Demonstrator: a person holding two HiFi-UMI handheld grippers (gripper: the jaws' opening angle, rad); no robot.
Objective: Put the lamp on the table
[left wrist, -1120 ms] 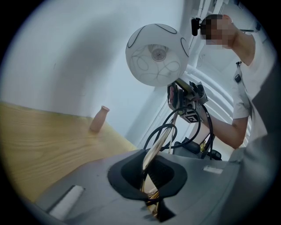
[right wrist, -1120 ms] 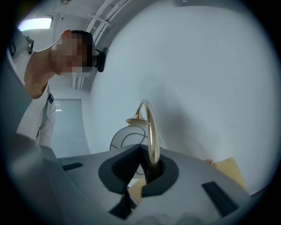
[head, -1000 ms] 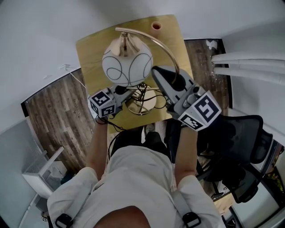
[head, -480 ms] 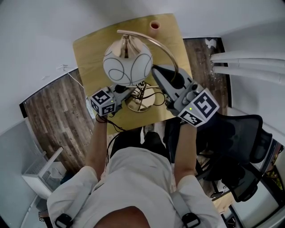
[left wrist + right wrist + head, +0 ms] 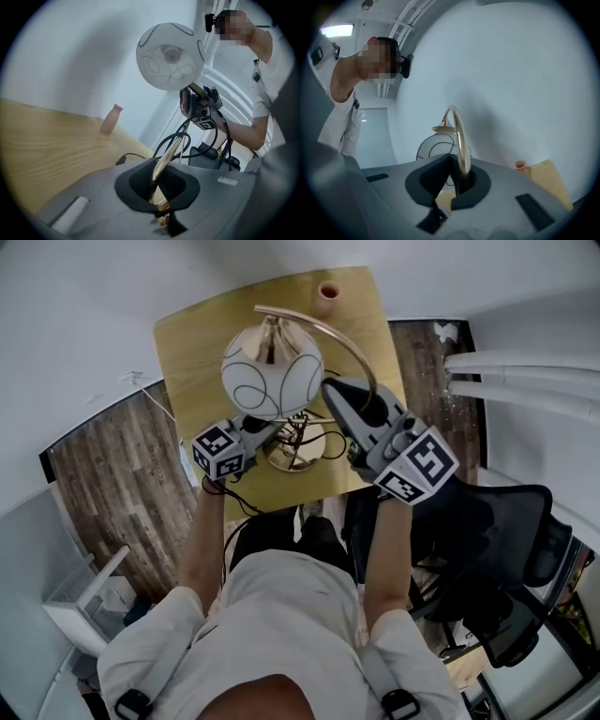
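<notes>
**Over the wooden table, both grippers clamp the brass lamp**

Print shows only on the grippers' cubes [image 5: 225, 451], as black-and-white square markers with no words.

The lamp [image 5: 272, 374] has a white globe shade crossed by thin dark loops. The shade hangs from a curved brass arc [image 5: 352, 343] that rises from a round brass base [image 5: 300, 454], and a black cord [image 5: 246, 507] trails off the near edge. It stands above the near half of the table [image 5: 187, 343], well apart from the small pink vase [image 5: 327, 293] at the far edge. Whether the base touches the wood cannot be told.

The left gripper [image 5: 161, 197] has its jaws closed on the brass stem low by the base. The right gripper [image 5: 457, 183] has its jaws pinched on the arc higher up.

Since a second ago, the lamp and both grippers have sunk a little toward the tabletop, with the grips unchanged.
</notes>
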